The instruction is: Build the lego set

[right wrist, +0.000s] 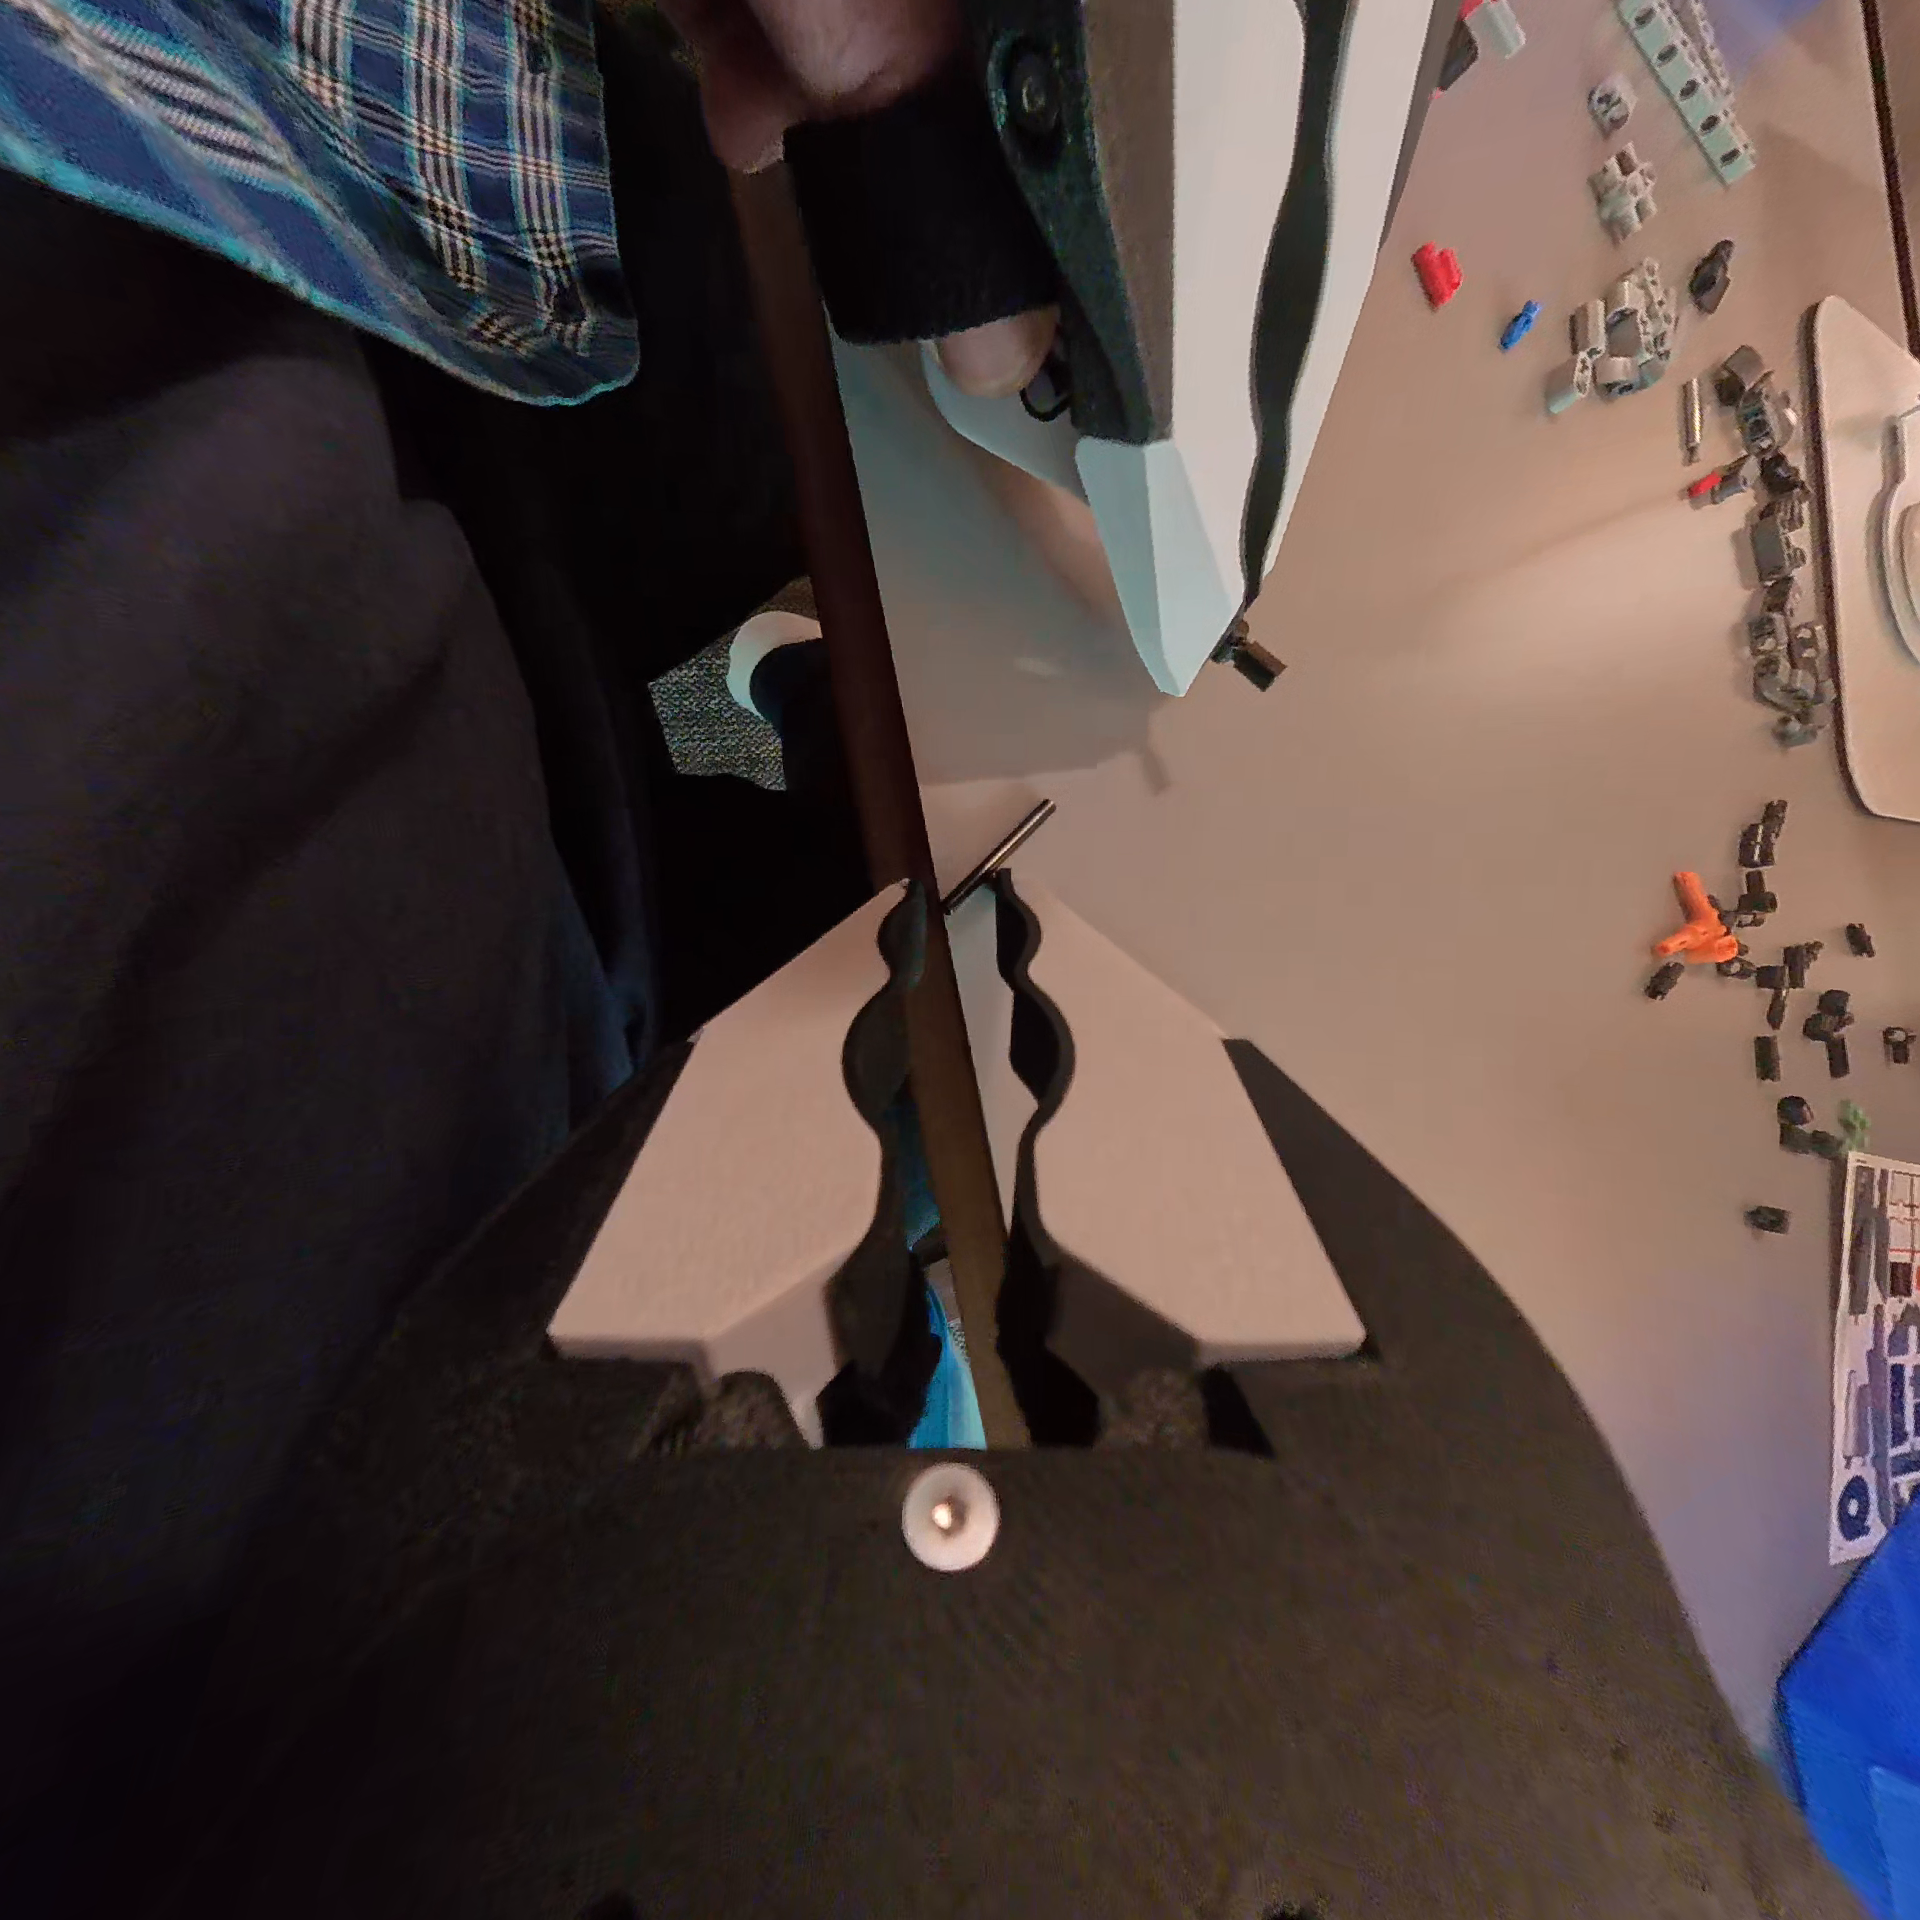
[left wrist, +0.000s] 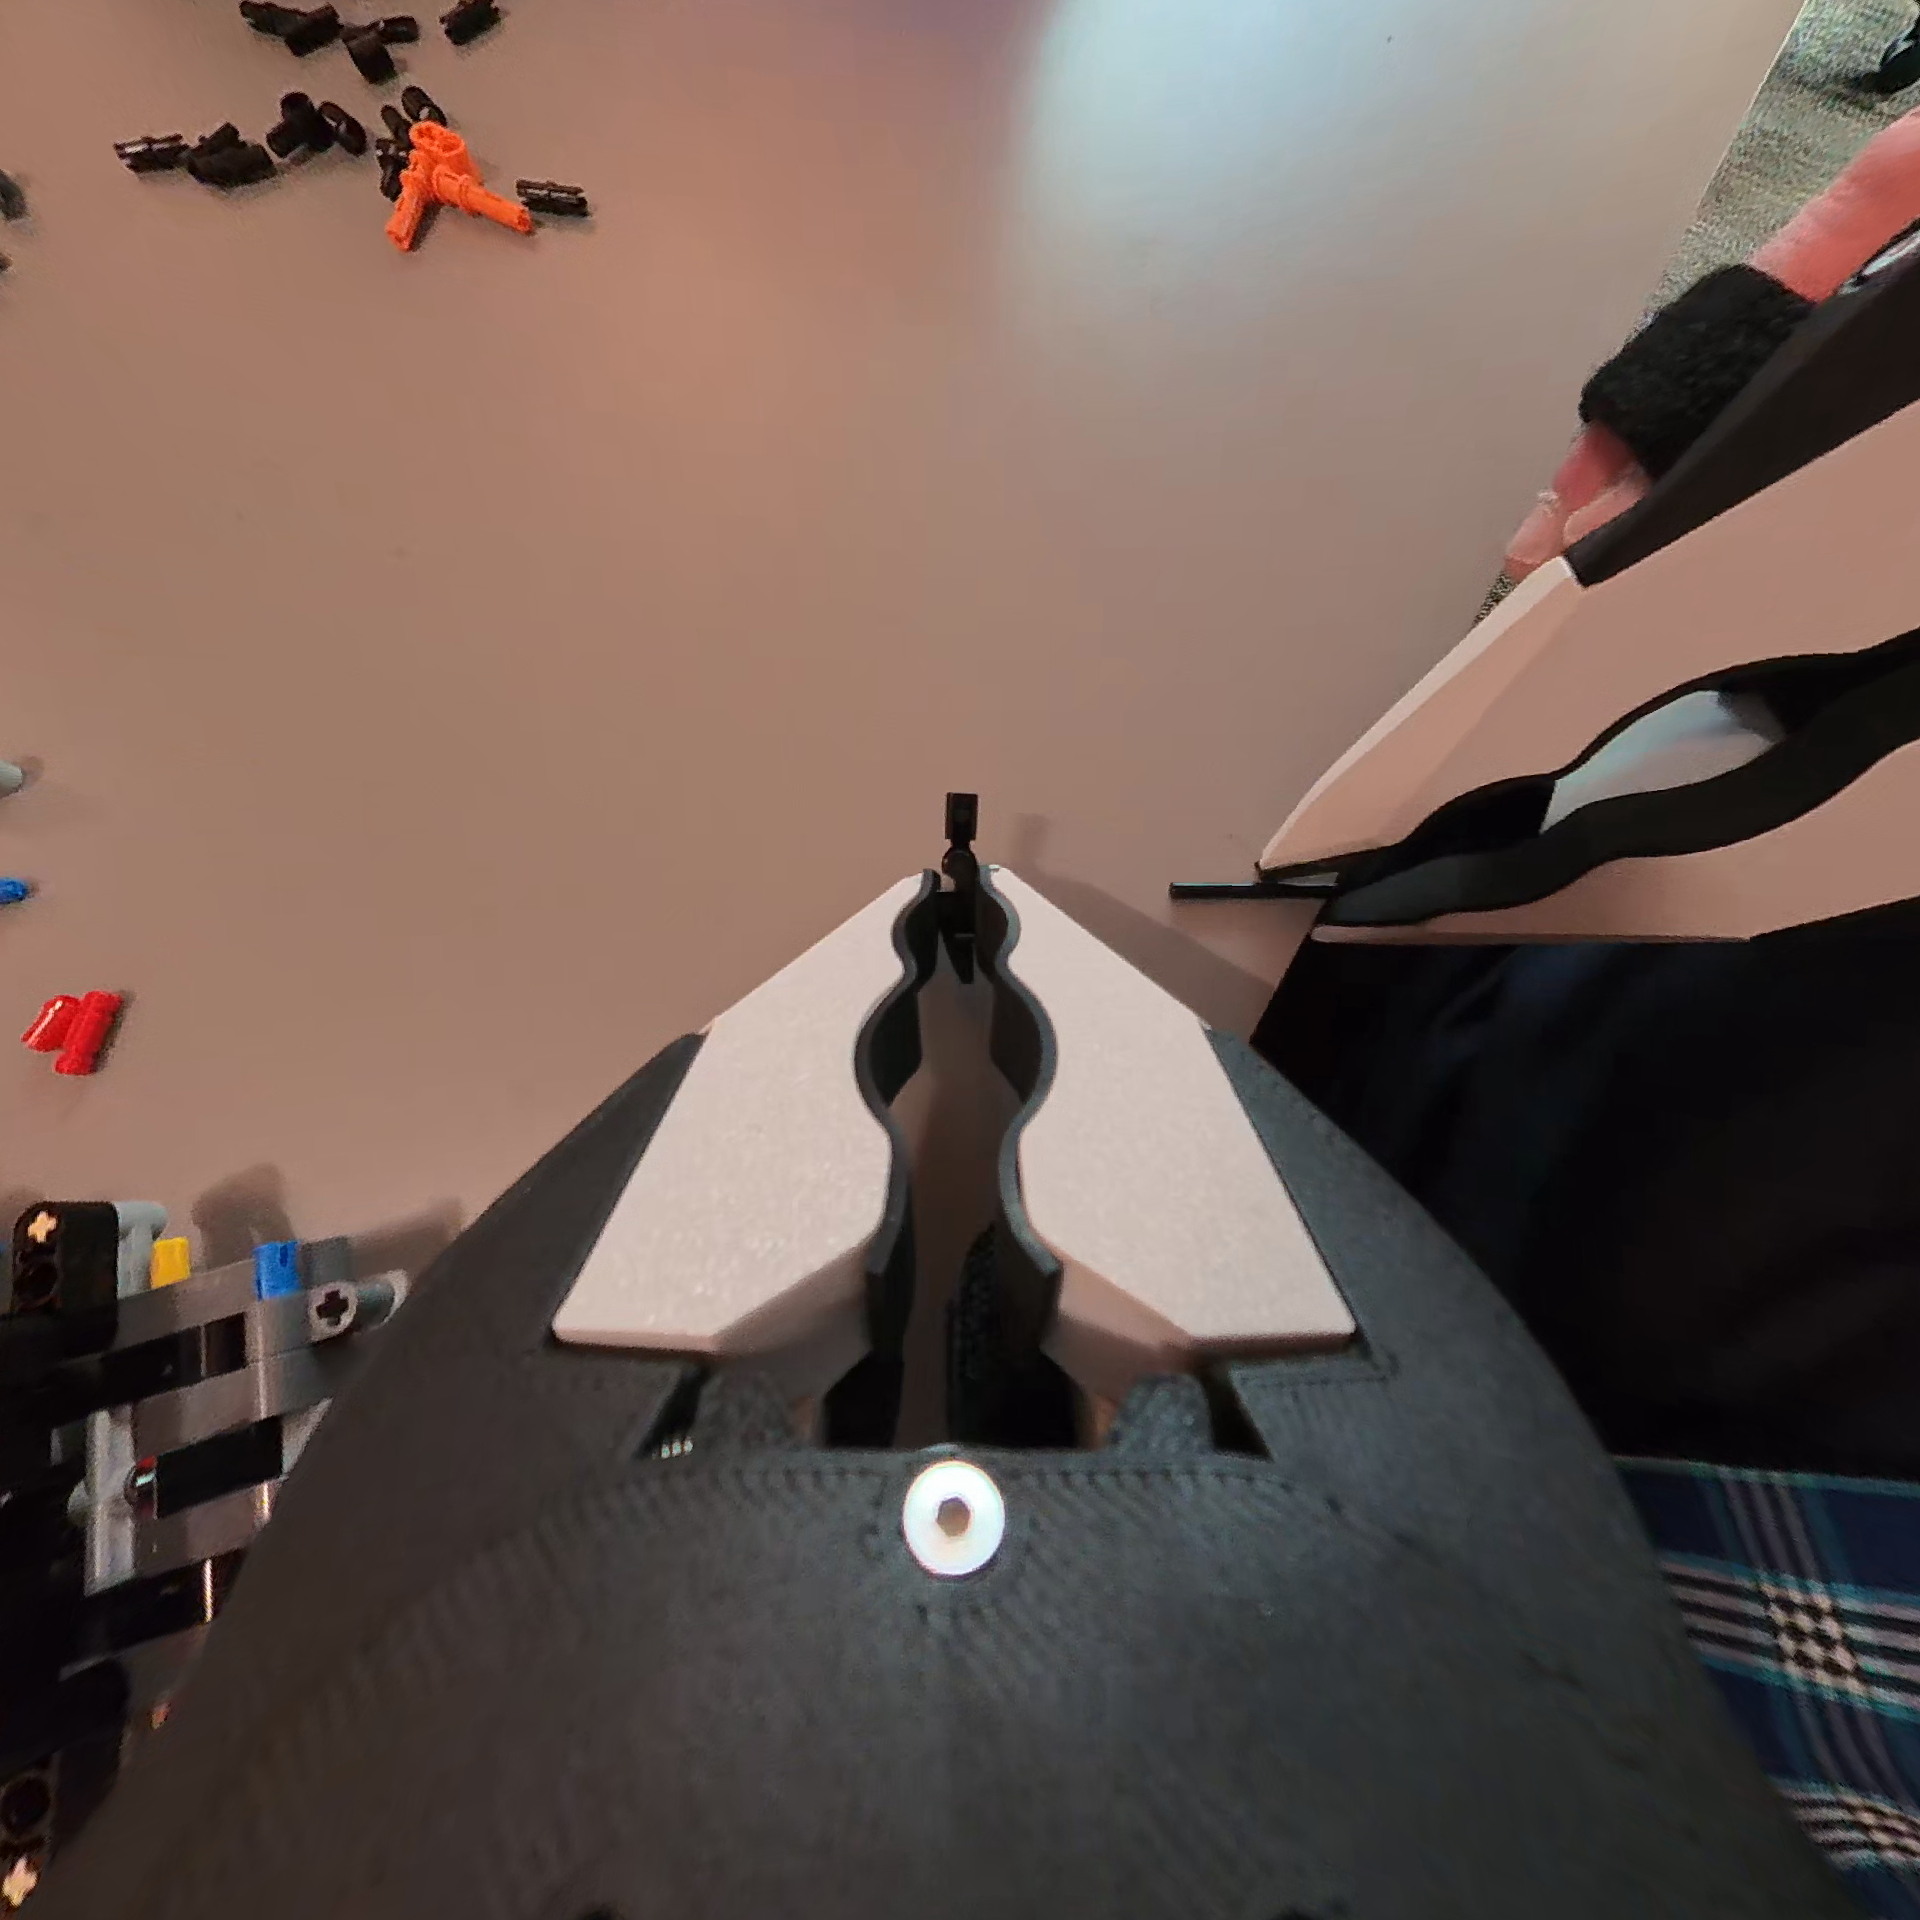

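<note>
Most of the set is unbuilt: loose parts lie scattered over the tabletop well ahead of both pairs of fingers, and only one partial grey-and-black assembly stands low to the left of the left gripper. An orange connector sits among black pins far ahead. The left fingers are clenched on a small black connector piece that pokes past their tips. The right gripper pinches a thin black axle at its tips. Joining these looks like the step in hand.
</note>
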Available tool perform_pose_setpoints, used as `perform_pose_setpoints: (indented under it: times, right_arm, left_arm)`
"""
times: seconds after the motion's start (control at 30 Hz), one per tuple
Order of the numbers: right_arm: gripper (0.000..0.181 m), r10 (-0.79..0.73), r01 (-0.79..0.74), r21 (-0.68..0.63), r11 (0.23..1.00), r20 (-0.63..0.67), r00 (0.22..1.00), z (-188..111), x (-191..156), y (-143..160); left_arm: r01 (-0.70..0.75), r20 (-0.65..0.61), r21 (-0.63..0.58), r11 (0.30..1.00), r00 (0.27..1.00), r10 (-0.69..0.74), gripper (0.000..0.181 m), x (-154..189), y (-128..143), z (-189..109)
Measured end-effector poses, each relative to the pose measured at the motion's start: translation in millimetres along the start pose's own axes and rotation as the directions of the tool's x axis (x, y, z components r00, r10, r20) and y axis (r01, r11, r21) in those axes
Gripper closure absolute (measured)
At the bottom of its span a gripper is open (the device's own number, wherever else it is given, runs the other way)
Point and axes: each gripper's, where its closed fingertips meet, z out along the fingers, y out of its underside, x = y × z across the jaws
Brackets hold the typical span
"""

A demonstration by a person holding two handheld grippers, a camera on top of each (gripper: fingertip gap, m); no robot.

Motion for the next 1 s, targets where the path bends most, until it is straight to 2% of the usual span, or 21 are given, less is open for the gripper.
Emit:
perform_pose_setpoints:
  times: [1.0]
  right_arm:
    - [0.181,0.181,-0.182,-0.002,0.983,0.085,0.980,-2,-4,-5]
  left_arm:
    - [0.018,-0.008,0.016,1.000,1.000,-0.018,0.176,12,3,-2]
